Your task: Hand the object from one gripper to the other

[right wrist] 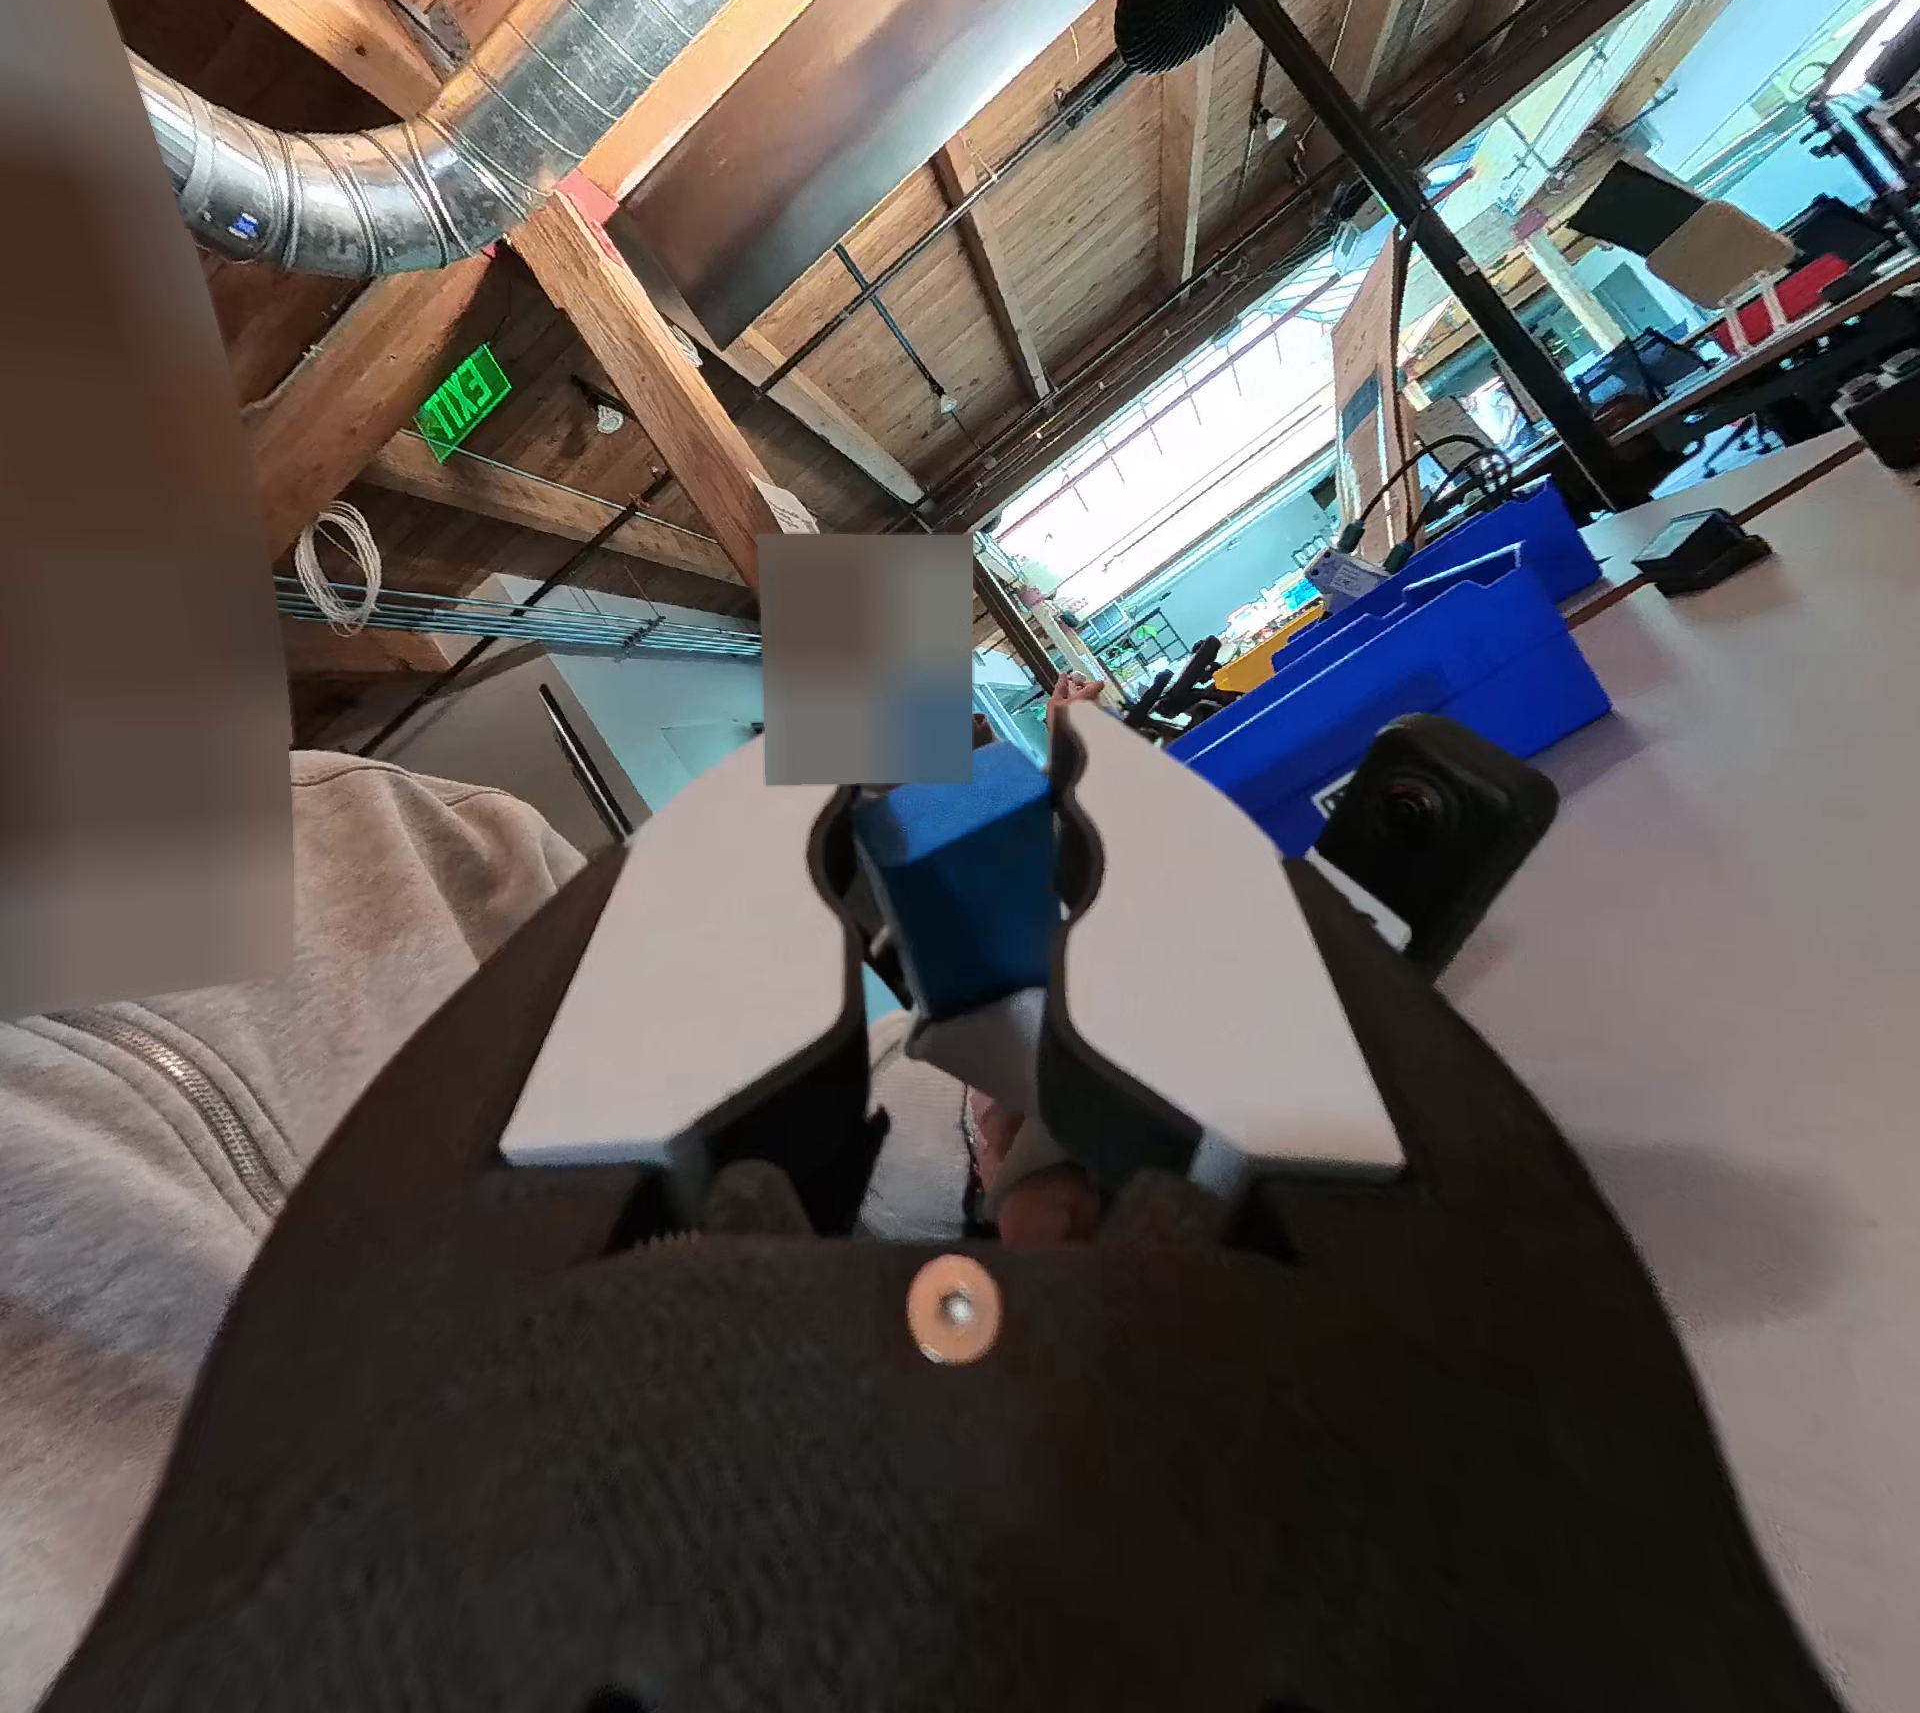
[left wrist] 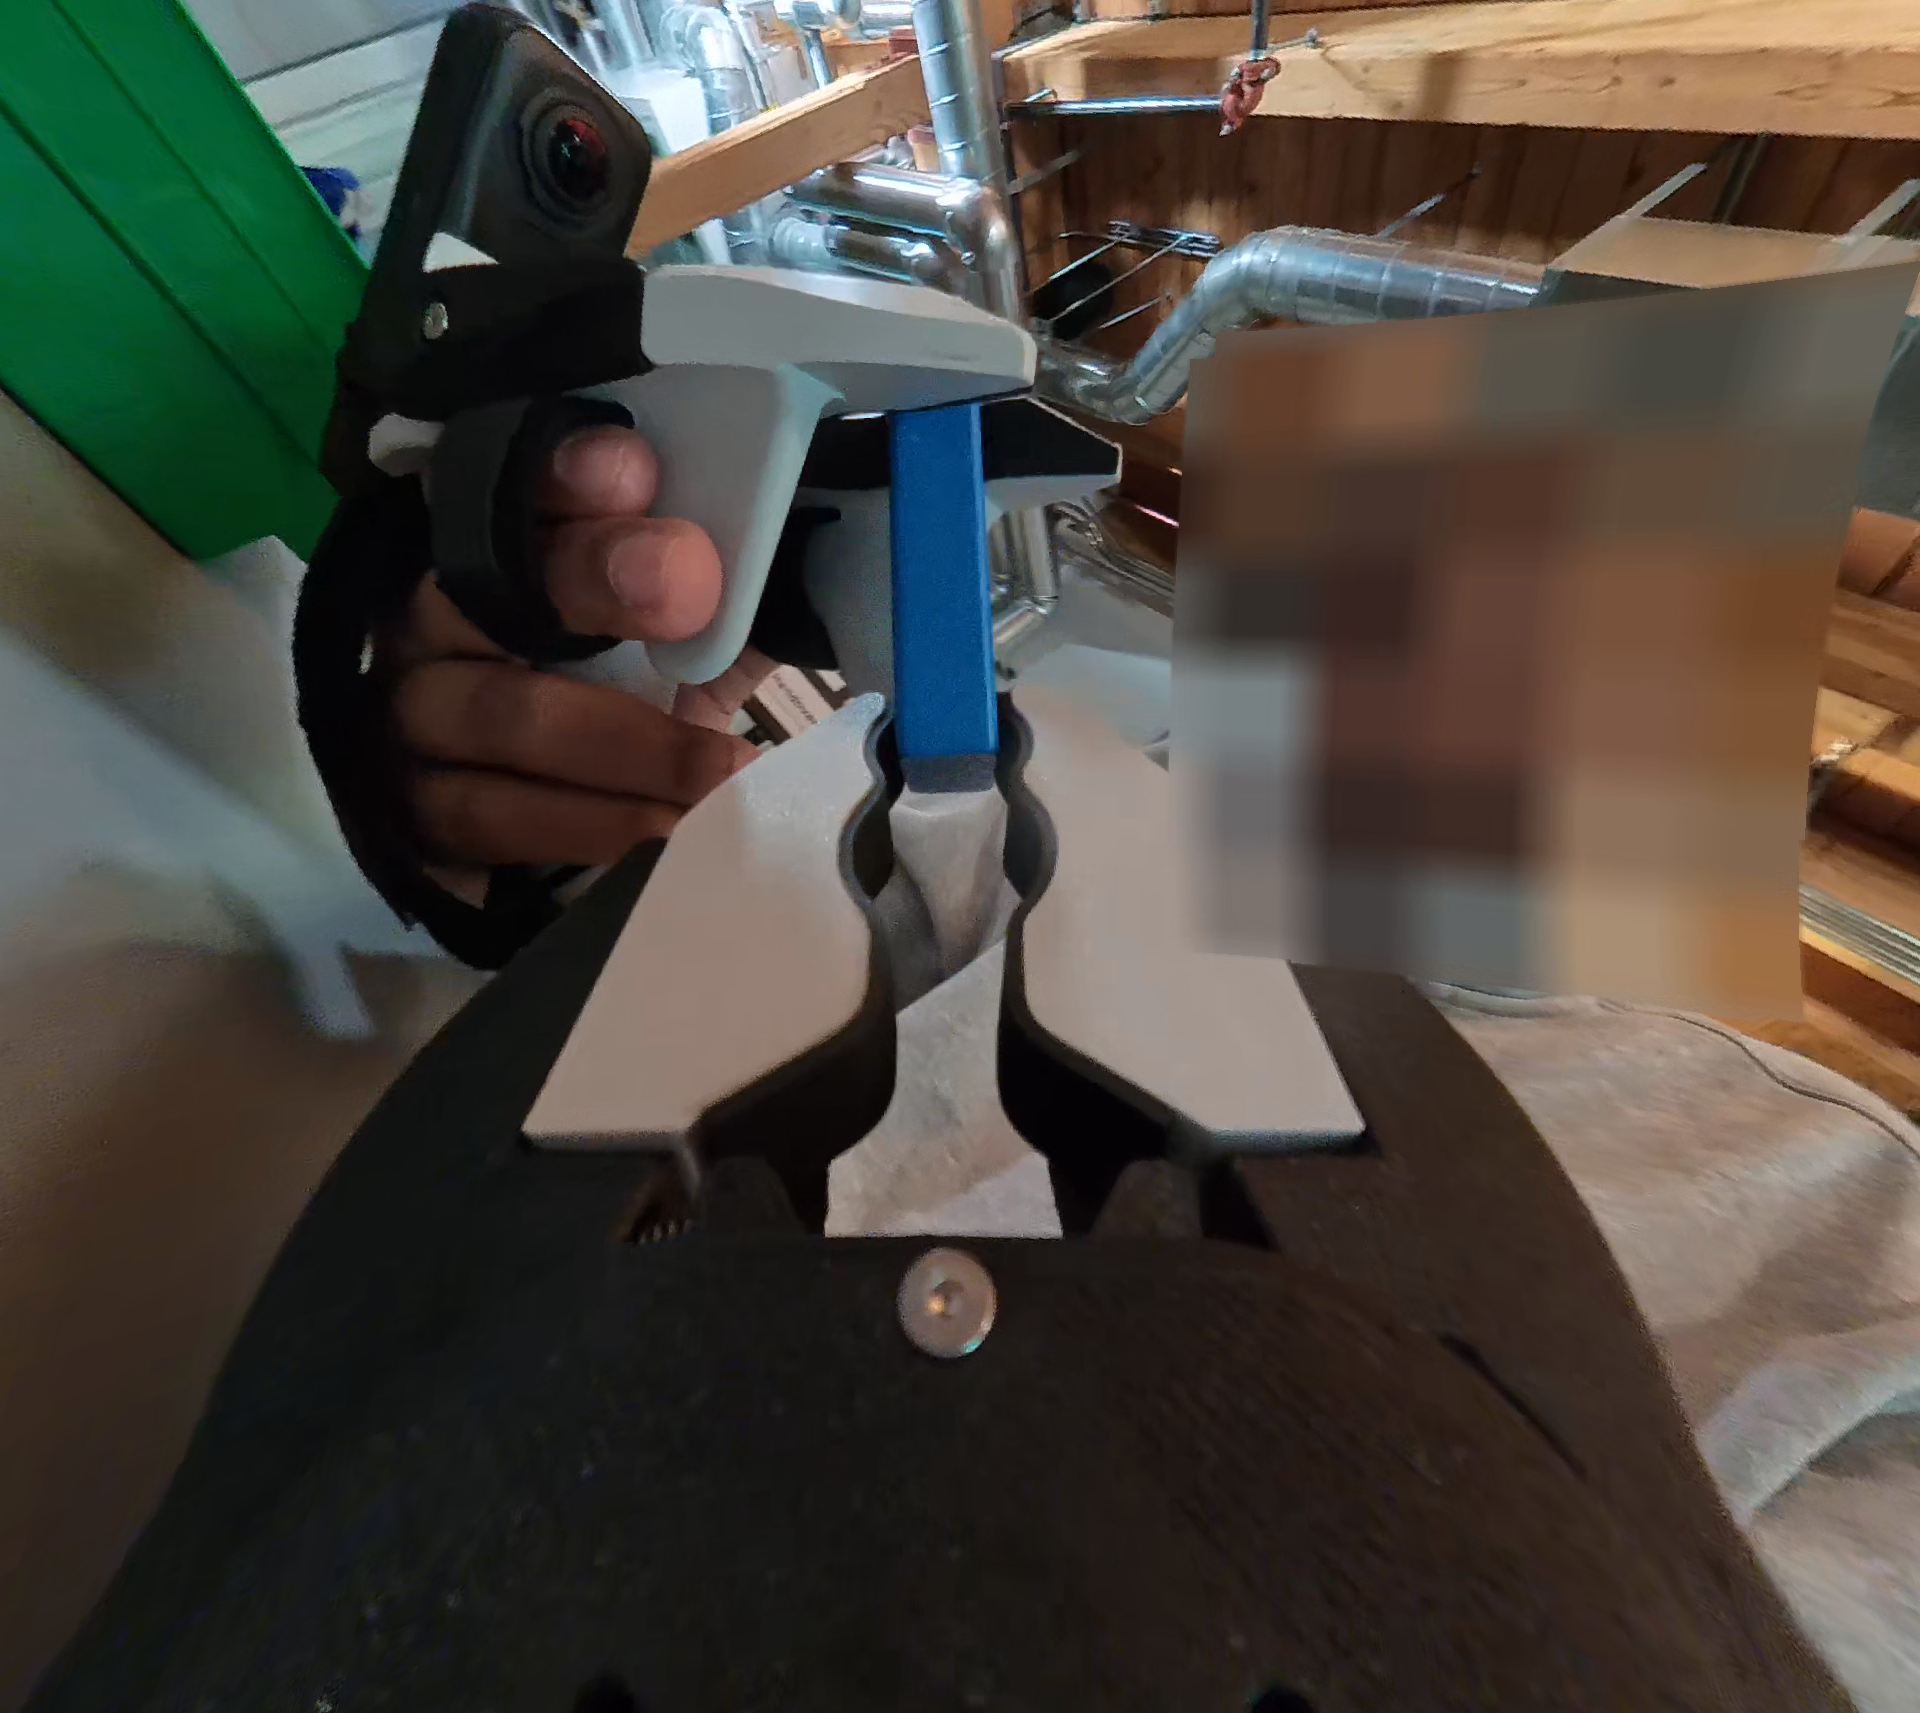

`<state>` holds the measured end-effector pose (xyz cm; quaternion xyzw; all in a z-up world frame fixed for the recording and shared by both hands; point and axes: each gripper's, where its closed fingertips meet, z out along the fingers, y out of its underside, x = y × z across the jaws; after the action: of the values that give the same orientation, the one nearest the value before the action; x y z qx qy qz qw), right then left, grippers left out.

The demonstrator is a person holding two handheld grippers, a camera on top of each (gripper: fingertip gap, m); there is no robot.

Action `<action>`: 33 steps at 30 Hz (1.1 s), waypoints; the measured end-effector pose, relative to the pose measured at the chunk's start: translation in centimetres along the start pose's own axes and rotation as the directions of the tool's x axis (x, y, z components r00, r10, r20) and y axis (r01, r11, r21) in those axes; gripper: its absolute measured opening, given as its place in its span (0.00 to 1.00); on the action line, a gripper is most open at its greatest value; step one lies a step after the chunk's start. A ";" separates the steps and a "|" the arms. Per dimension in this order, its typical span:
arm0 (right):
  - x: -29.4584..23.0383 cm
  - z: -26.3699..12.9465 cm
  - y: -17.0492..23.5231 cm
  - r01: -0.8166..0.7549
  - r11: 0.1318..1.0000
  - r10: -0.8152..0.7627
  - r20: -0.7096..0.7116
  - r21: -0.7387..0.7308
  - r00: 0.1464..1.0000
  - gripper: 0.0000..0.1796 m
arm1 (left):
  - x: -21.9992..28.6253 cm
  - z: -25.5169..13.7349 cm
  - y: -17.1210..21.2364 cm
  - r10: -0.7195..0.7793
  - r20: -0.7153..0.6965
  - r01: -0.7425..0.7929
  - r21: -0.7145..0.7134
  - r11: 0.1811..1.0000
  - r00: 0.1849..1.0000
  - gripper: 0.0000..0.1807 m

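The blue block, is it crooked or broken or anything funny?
Nothing looks broken. The blue block is held at both ends at once: the left gripper pinches one end, the right gripper the other. In the right wrist view it sits a bit slanted between the fingers, which seems normal mid-handover.

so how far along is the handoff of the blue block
Done: both grippers have met at the blue block. In hand: the left gripper pinches its lower end, while the right gripper closes around the other end. Left: one gripper must let go and pull away; which one gives cannot be told.
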<state>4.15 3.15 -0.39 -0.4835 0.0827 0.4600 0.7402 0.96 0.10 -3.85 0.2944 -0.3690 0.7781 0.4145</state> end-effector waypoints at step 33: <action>3.9 -1.9 -0.3 0.159 0.984 -0.176 -0.347 -0.078 0.921 0.09 | -2.6 -2.7 -3.4 0.512 0.507 -0.552 -0.082 0.830 0.694 0.20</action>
<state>7.20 3.94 -3.46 -0.5810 0.1613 0.3029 0.7381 4.73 2.46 -6.20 0.3848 -0.5040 0.7718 0.0475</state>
